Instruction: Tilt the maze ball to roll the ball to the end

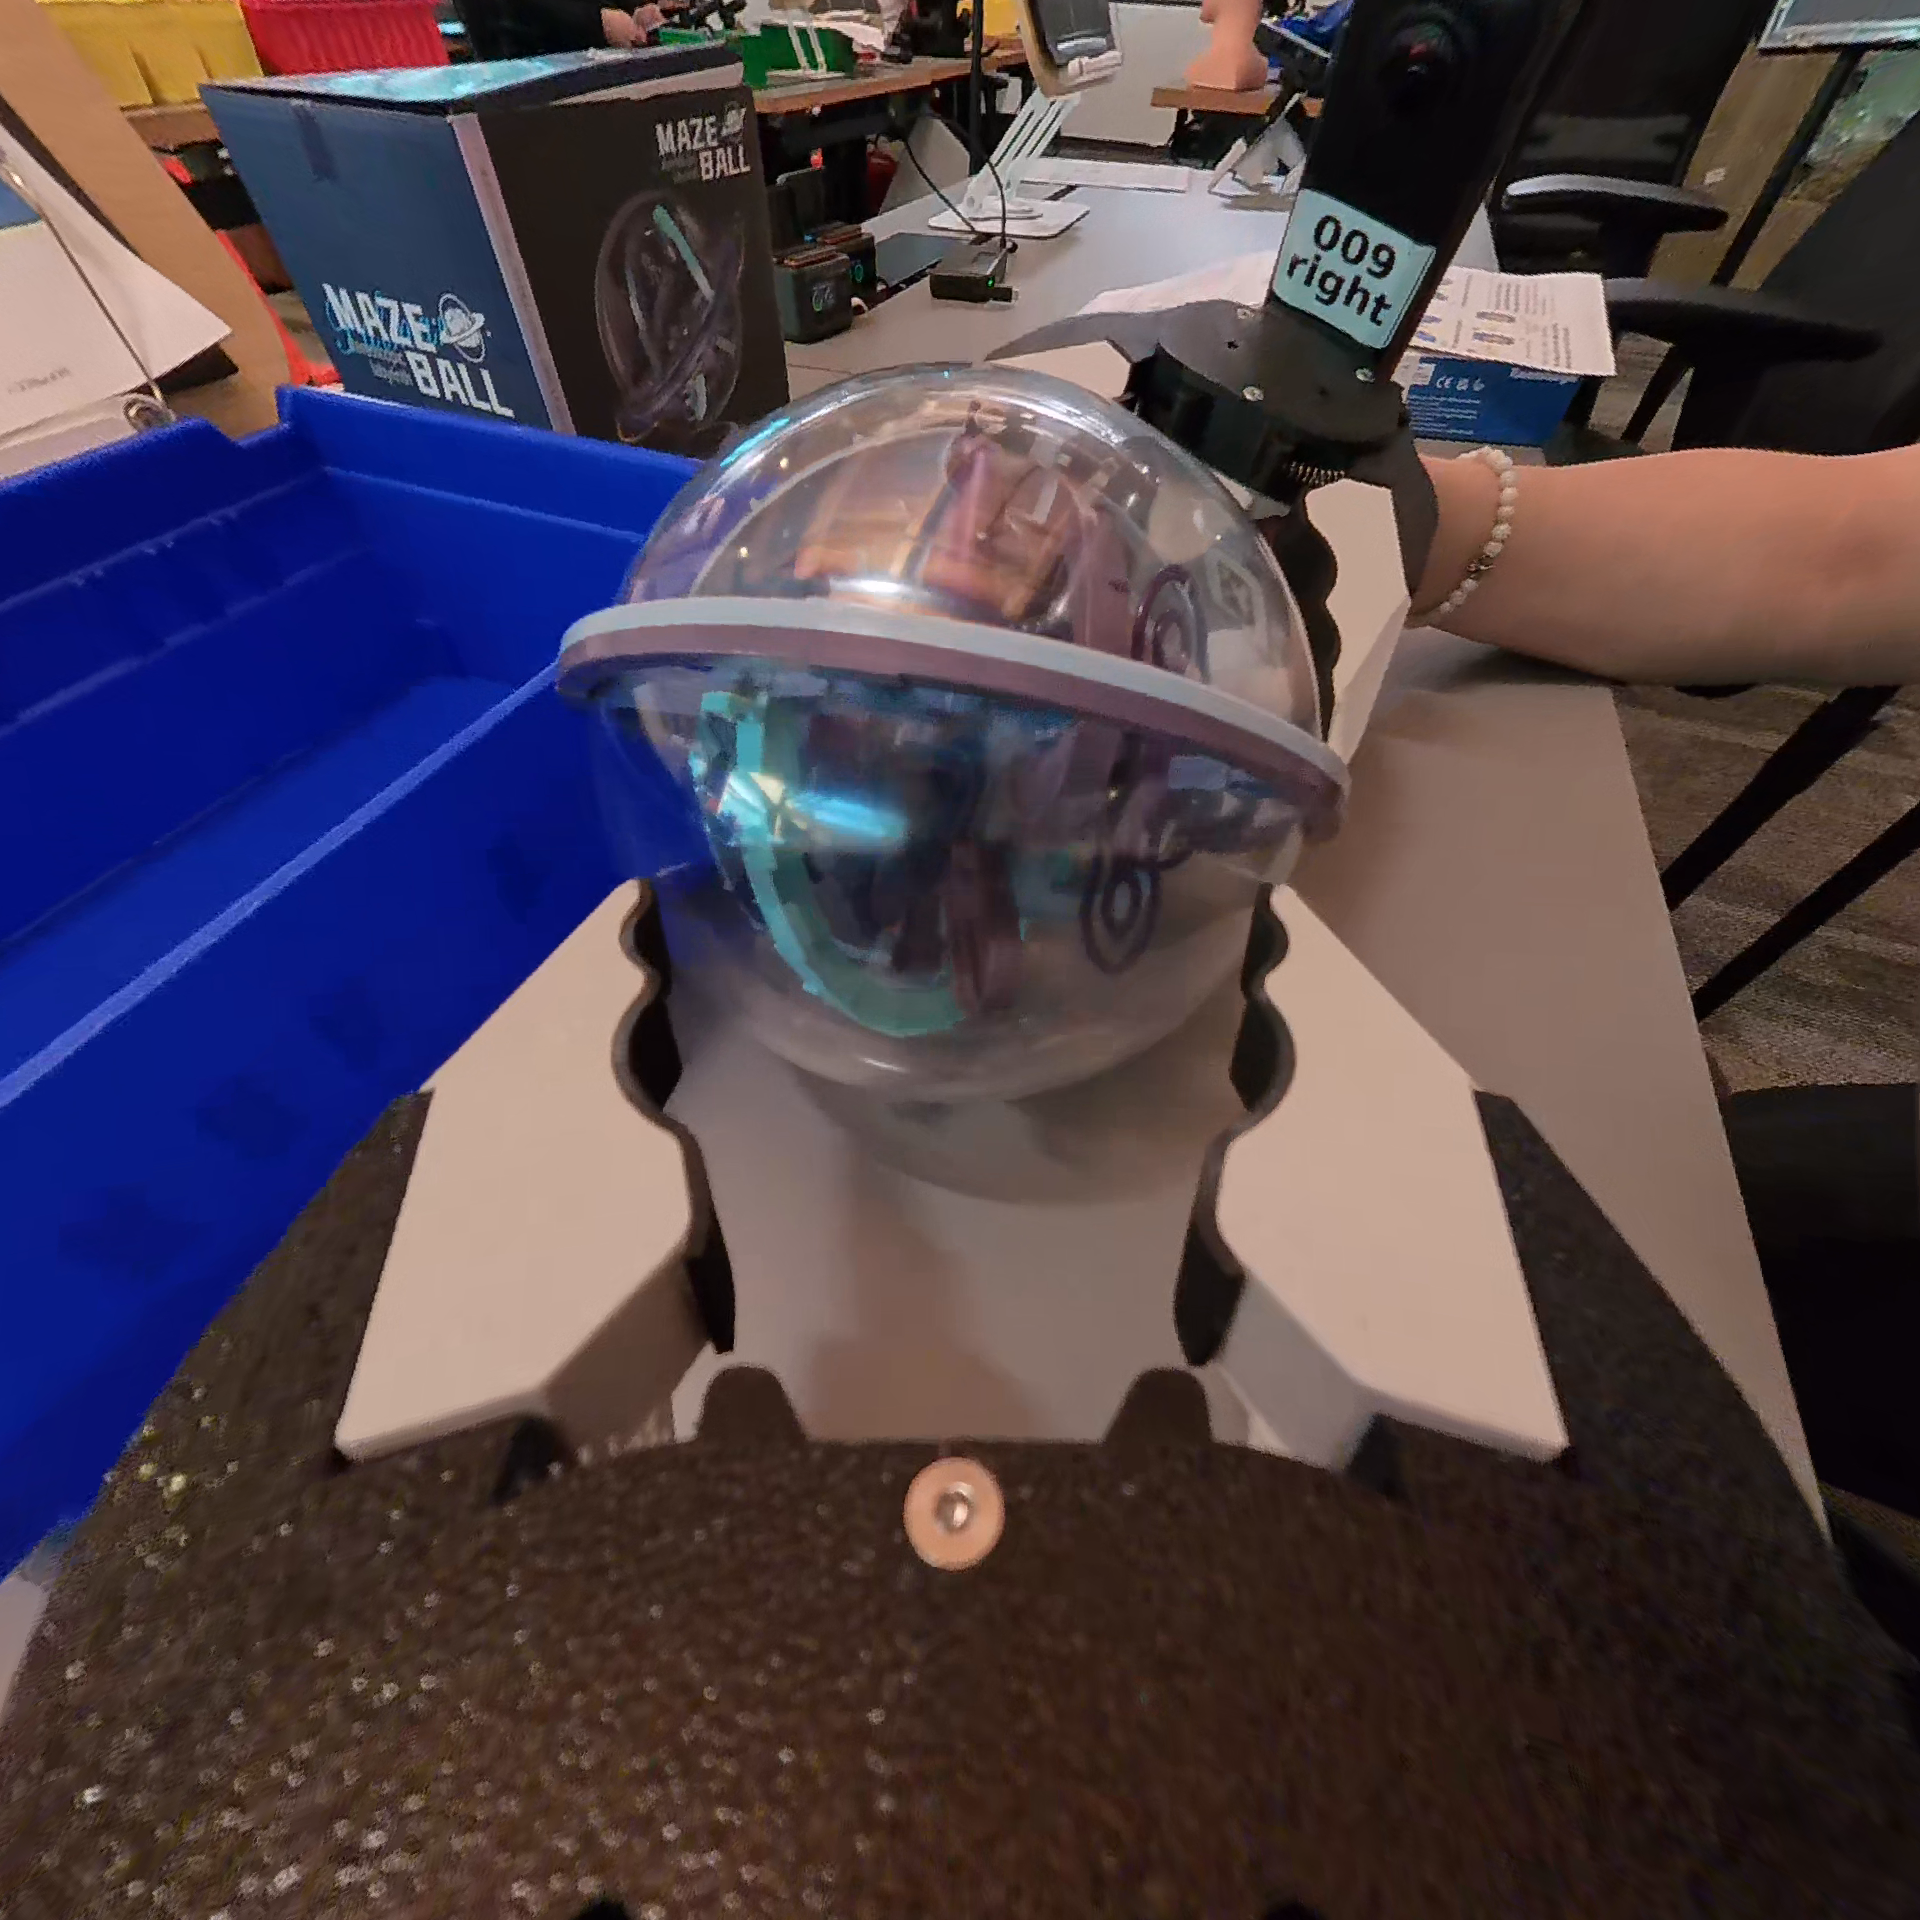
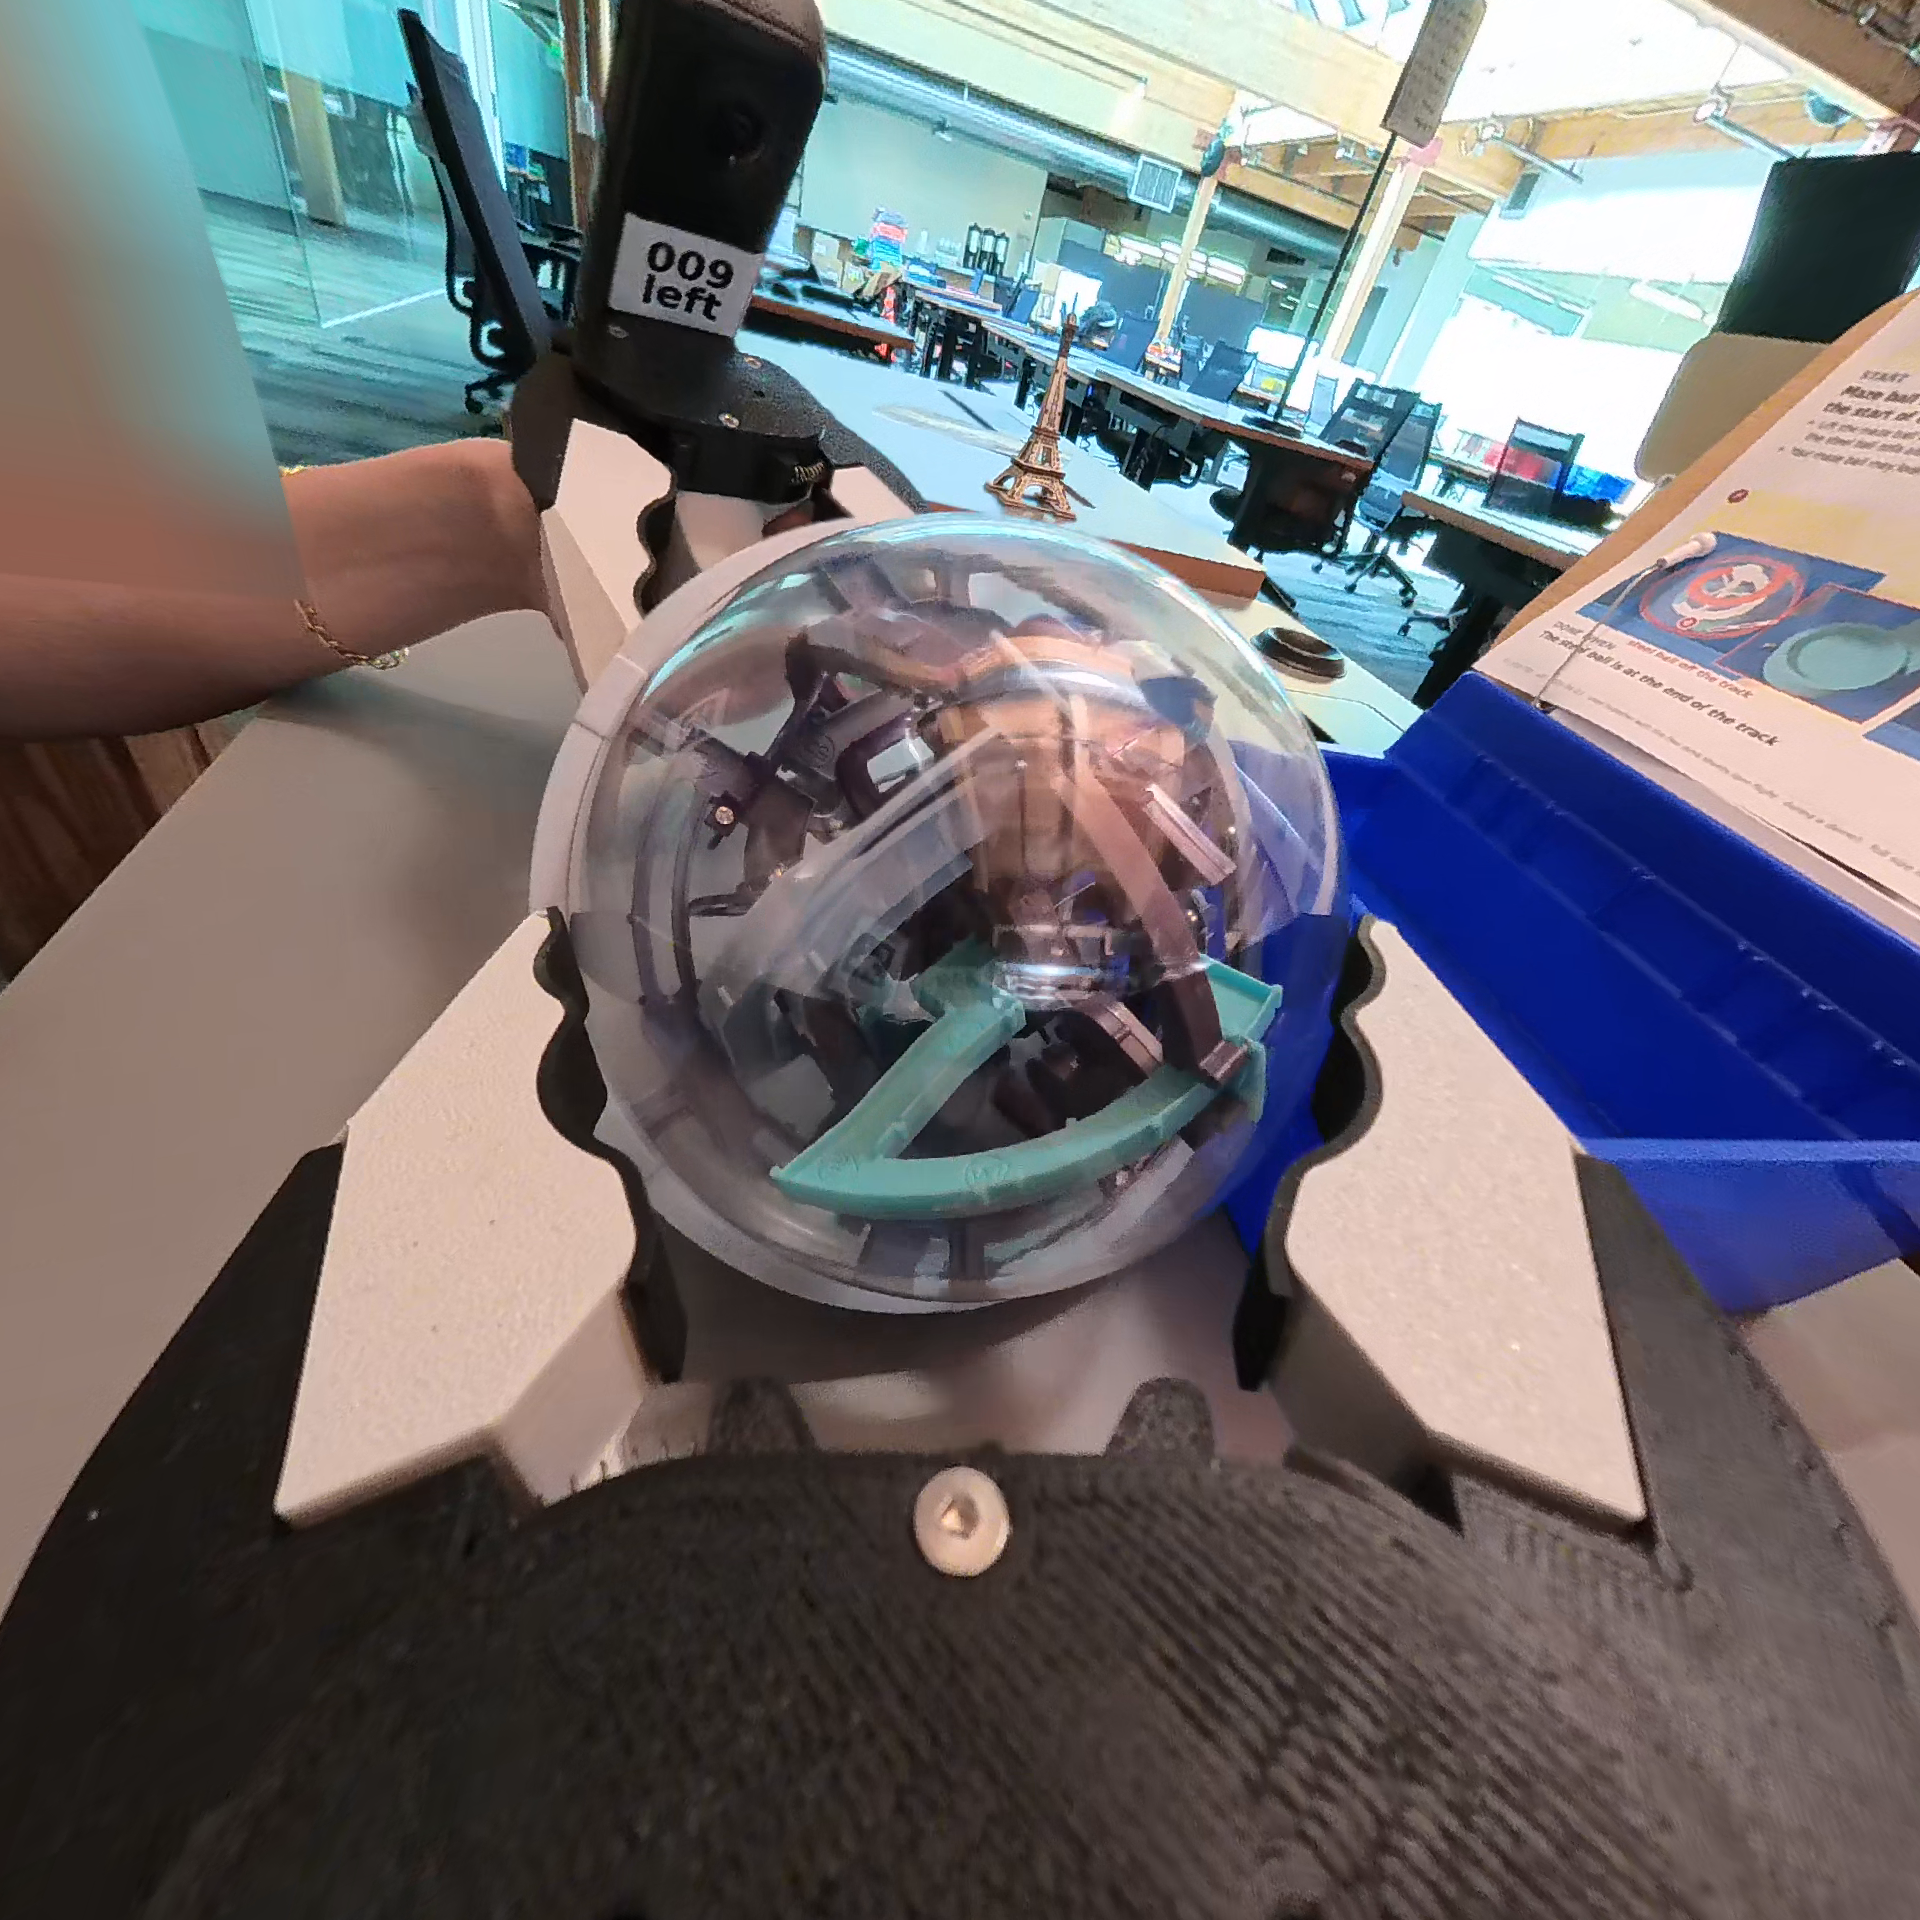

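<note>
The left gripper and right gripper are pinching the maze ball from opposite sides — it is sitting between them above the table, its seam band tilting.

Bright daylight, fisheye warp, slight blur

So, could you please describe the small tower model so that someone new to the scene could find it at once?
In the right wrist view, start at the clear plastic maze ball held between both grippers' fingers, then look up past its top to the grey table behind. There stands a small bronze-coloured lattice tower model, upright near the table's edge. It is the only slim, pointed thing there.
</note>
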`<state>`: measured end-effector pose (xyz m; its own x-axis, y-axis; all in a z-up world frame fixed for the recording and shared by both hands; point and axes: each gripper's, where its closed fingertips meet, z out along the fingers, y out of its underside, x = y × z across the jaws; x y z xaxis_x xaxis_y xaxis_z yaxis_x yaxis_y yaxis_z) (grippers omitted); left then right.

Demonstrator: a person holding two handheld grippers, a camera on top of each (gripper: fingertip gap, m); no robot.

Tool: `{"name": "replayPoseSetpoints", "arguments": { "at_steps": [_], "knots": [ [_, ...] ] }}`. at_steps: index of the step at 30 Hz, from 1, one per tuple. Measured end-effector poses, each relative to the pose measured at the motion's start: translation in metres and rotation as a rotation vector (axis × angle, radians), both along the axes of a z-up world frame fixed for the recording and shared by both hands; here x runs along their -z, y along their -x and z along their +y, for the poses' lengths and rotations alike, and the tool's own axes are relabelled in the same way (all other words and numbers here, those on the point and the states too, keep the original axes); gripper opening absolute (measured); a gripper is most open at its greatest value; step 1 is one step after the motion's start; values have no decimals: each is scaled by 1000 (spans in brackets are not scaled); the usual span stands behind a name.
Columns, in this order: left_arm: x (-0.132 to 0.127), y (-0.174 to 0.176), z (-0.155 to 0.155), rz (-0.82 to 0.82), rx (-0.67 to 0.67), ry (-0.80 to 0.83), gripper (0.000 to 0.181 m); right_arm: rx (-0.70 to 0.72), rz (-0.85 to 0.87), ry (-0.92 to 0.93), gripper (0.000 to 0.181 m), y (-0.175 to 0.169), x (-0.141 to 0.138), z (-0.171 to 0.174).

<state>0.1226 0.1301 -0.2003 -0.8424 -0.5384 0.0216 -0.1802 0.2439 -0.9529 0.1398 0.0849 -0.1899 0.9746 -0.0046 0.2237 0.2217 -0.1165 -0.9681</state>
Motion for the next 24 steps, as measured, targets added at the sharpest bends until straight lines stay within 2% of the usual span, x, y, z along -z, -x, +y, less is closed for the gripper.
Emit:
{"name": "replayPoseSetpoints", "arguments": {
  "at_steps": [6, 17, 24],
  "knots": [
    [-3, -3, -6, -12, 22, -5, 108, 1, 16, -10, 139, -2, 2, -6],
    [-7, -2, -8, -123, 33, 98, 103, -20, 7, -17, 139, -2, 4, -10],
    [-6, -1, -5, -135, 33, 123, 103, -17, 2, -22, 139, -1, 3, -8]
  ]
}}
